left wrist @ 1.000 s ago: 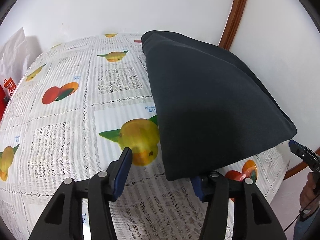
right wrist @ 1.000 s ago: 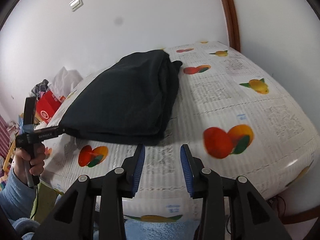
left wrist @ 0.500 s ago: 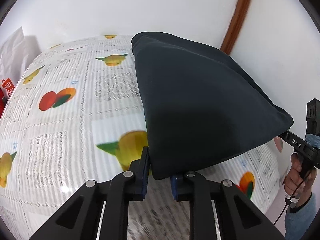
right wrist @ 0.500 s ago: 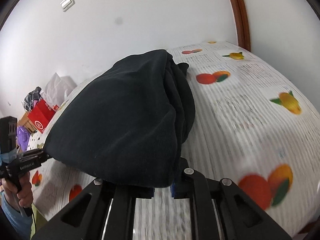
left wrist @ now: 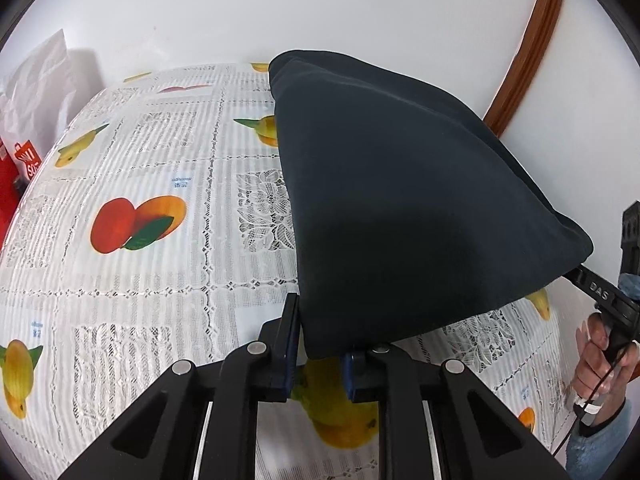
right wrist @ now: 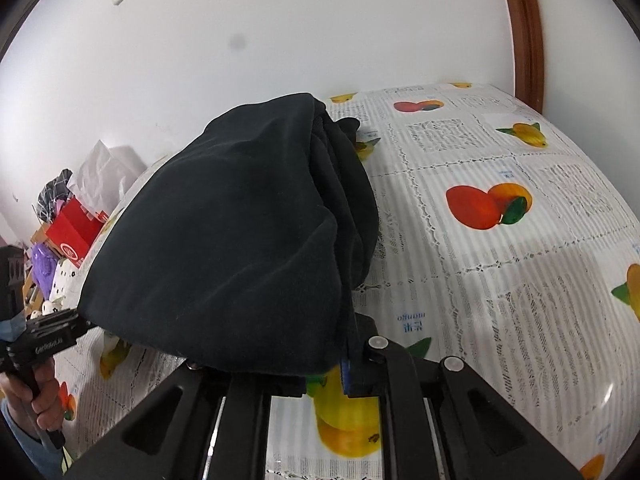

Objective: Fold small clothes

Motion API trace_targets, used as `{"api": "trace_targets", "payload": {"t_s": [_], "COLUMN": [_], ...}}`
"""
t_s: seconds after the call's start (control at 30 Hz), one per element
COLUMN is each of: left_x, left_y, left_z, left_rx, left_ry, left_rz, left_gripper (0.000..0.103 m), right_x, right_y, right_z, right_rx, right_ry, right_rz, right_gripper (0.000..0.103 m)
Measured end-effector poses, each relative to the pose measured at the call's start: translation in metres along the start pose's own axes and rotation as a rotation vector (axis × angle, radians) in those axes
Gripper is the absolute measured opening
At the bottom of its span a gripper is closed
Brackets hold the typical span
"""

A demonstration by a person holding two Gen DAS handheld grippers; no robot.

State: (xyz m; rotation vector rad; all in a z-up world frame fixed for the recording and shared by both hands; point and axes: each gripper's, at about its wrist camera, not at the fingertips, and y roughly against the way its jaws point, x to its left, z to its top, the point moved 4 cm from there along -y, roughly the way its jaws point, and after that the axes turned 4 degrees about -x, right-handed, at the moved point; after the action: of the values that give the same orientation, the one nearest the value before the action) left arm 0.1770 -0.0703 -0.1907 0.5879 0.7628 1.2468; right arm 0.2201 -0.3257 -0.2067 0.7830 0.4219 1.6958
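— How is the scene lit?

— Even, soft daylight is spread over the white wall (right wrist: 280,32) and the tablecloth (left wrist: 160,272); no source is seen. A faint shadow is cast beside the white bag (left wrist: 36,92), and a mild sheen is caught on the cloth's lower right in the right wrist view.

— And sharpness?

— Both views are rendered crisp, without motion blur. Little detail is resolved in the dark garment (left wrist: 400,208). Straight lines are bent by the fisheye, and the corners are cut off in black.

The right gripper (left wrist: 576,276) body reads "DAS"; tablecloth (right wrist: 520,280) print reads "mango".
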Motion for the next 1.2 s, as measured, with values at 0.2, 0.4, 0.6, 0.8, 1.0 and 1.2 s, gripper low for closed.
{"api": "trace_targets", "payload": {"t_s": [0.2,0.4,0.6,0.8,1.0,1.2], "left_x": [0.003,-0.008,-0.014,-0.007,-0.011,-0.011], "left_y": [0.004,0.029,0.053,0.034,-0.002,-0.006], "left_z": [-0.006,-0.02,0.0,0.038,0.046,0.051], "left_rx": [0.025,0.059,-0.023,-0.036,0.014,0.003], "left_ry": [-0.004,-0.021,-0.065,-0.048,-0.06,-0.088], "left_rz": [-0.018,-0.153,-0.125,-0.102,-0.09,-0.101], "left_gripper": [0.021,0.044,0.051,0.055,0.058,0.058], "right_x": [-0.006,0.011,0.03,0.02,0.005,-0.012], "right_y": [0.037,0.09,0.046,-0.005,-0.001,-0.011], "right_z": [-0.019,0.0,0.045,0.059,0.063,0.054], "right_rx": [0.024,-0.096,-0.097,-0.018,-0.109,-0.056], "right_ry": [0.032,0.1,0.12,0.098,0.016,-0.082], "right_rz": [0.016,0.023,-0.041,-0.067,0.039,0.067], "right_gripper": [0.019,0.019,0.019,0.018,0.003,0.003]}}
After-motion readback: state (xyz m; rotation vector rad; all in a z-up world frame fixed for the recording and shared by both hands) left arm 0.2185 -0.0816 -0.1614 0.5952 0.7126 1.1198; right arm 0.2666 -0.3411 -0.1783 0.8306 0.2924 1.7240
